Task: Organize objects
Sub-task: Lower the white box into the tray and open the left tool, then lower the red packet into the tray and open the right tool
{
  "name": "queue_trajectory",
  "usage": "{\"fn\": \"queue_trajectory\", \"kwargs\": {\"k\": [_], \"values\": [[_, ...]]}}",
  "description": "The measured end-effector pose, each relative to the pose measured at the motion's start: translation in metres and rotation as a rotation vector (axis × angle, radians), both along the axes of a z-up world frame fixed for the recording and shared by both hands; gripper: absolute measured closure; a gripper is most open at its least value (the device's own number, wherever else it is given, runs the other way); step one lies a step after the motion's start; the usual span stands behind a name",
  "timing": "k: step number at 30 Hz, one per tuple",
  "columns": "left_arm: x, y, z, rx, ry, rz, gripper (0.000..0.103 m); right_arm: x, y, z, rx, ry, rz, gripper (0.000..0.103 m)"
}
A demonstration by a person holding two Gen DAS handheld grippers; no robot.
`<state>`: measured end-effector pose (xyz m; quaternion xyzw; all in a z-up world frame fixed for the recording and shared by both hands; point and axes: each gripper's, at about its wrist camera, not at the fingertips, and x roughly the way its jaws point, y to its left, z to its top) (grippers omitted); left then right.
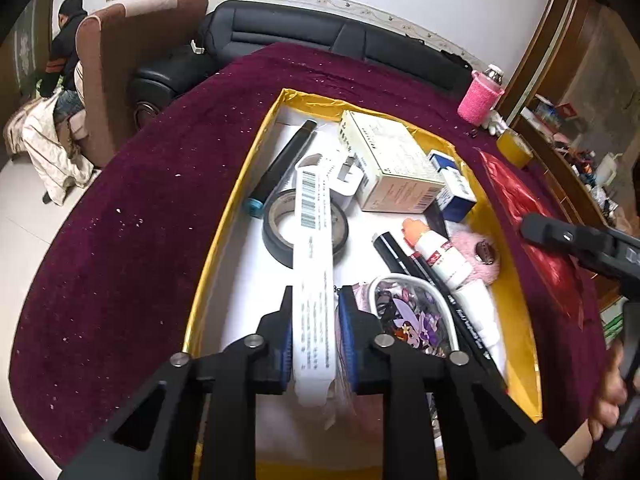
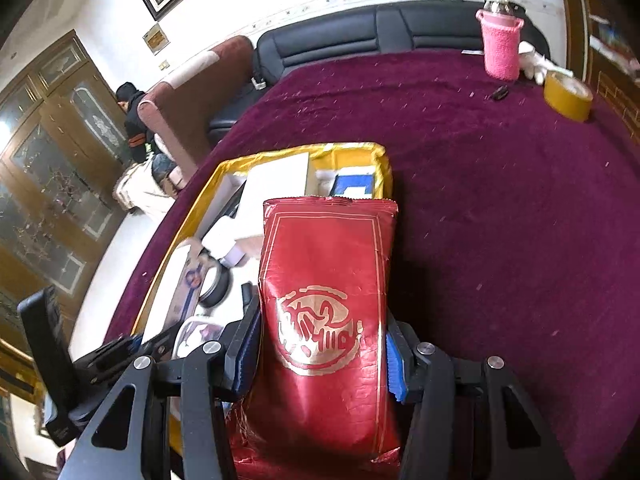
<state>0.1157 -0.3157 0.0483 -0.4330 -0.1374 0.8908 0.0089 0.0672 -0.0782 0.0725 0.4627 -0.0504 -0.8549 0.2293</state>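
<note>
A yellow-rimmed box (image 1: pixel 224 216) with a white floor sits on the maroon tablecloth (image 1: pixel 152 208). It holds a black tape roll (image 1: pixel 280 236), a black marker (image 1: pixel 284 160), a cream carton (image 1: pixel 388 164), a blue-white carton (image 1: pixel 456 188), a glue stick (image 1: pixel 440 256), a pink fluffy thing (image 1: pixel 486 258) and a cartoon pouch (image 1: pixel 412 316). My left gripper (image 1: pixel 314 300) is shut on a long white barcode-labelled packet (image 1: pixel 312 248) over the box. My right gripper (image 2: pixel 320 336) is shut on a red foil bag (image 2: pixel 324 320) at the box's right edge (image 2: pixel 384 168).
A pink-sleeved bottle (image 2: pixel 500 40), a yellow tape roll (image 2: pixel 568 96) and a small dark item (image 2: pixel 500 92) stand at the far right of the table. A black sofa (image 1: pixel 320 36) and a brown armchair (image 1: pixel 116 72) are behind it.
</note>
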Motion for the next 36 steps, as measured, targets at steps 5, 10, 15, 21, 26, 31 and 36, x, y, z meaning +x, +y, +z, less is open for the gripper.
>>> {"fn": "queue_trajectory", "kwargs": {"k": [5, 10, 15, 21, 26, 31, 36], "values": [[0.004, 0.001, 0.003, 0.009, 0.015, -0.011, 0.077, -0.017, 0.004, 0.001, 0.015, 0.004, -0.031, 0.047], [0.007, 0.002, 0.007, 0.03, 0.028, -0.026, 0.056, -0.025, 0.002, -0.003, 0.011, -0.02, -0.039, 0.047], [0.013, -0.003, 0.014, 0.019, 0.064, -0.002, 0.026, -0.023, -0.01, -0.002, 0.02, -0.016, -0.017, 0.047], [0.016, -0.015, 0.015, 0.068, 0.073, 0.019, 0.024, -0.02, -0.026, -0.001, 0.036, -0.008, 0.009, 0.047], [0.021, -0.016, 0.017, 0.084, 0.093, 0.013, 0.024, -0.035, -0.045, 0.001, 0.189, 0.056, -0.021, 0.047], [0.025, -0.019, 0.018, 0.107, 0.107, 0.011, 0.024, -0.06, -0.073, -0.012, 0.399, 0.102, -0.011, 0.047], [0.028, -0.022, 0.021, 0.121, 0.13, 0.01, 0.024, -0.062, -0.096, -0.023, 0.459, 0.108, 0.05, 0.048]]}}
